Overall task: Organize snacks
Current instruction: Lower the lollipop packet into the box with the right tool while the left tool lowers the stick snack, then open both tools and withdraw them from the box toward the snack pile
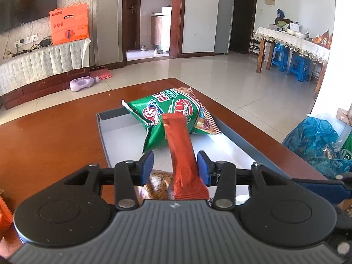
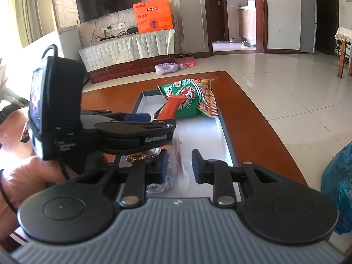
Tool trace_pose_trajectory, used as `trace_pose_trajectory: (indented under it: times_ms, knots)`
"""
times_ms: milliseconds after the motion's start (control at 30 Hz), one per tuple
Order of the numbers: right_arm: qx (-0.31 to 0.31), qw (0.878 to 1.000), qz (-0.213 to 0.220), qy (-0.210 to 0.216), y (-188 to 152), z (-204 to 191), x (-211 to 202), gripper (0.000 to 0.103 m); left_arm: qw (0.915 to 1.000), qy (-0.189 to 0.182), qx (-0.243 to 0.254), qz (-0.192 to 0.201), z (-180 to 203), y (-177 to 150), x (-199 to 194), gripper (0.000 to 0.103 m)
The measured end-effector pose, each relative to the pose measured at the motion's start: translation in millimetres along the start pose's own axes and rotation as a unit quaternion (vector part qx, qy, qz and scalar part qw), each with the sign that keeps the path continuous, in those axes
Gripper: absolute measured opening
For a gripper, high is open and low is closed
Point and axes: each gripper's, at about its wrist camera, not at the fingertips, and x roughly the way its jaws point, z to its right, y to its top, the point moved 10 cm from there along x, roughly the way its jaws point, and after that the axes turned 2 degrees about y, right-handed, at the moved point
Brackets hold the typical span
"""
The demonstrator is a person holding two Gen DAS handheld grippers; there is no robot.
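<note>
Tiled floor, a wall-mounted television and a doorway lay beyond a reddish-brown worktop [image 1: 55,136] in the left wrist view. On it, just ahead of the left tool [image 1: 175,160], sat a shallow grey box [image 1: 114,136] with a white floor. The tool's blue pads stood spread. A long red stick packet [image 1: 179,154] ran up between them. Its right edge lay close against the right pad and a clear gap showed at the left pad, so nothing was pinched. The packet's far end leaned on a green snack bag [image 1: 167,112] lying further ahead, at the far end of the box. Under the tool, close in, part of an orange-printed packet [image 1: 158,184] showed.

Seen from the right wrist, the same room lay behind the worktop [image 2: 253,121]. The right tool [image 2: 180,167] hung over the near end of the box [image 2: 226,140], its pads drawn close with only a narrow gap. A blurred pale wrapper [image 2: 179,158] sat in that gap; whether the pads pressed it could not be told. Ahead and to the left, the left tool [image 2: 154,121] appeared side-on, carried by a hand [image 2: 26,176]. The red stick packet [image 2: 171,107] rose past its tips onto the green snack bag [image 2: 189,101], well ahead of the right tool.
</note>
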Motion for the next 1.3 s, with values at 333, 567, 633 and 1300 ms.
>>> trace_pose_trajectory:
  times_ms: [333,567,633,1300]
  knots:
    - [-0.004,1.000,-0.014,-0.009,-3.6,1.9,8.6,0.025,1.0000,-0.004,0.002,0.002,-5.2,-2.7,-17.1,0.051]
    - [-0.001,1.000,-0.024,-0.016,-6.0,1.8,15.7,0.025,1.0000,-0.009,0.000,-0.001,-4.4,-9.7,-26.8,0.055]
    - [-0.001,1.000,-0.026,-0.018,-7.3,-0.2,15.5,0.025,0.9999,-0.012,0.000,-0.002,-3.0,-12.8,-31.5,0.058]
    - [0.026,0.998,-0.006,-0.060,-6.5,0.0,8.4,0.039,0.9999,0.006,-0.014,0.006,-33.3,-32.3,-97.0,0.074]
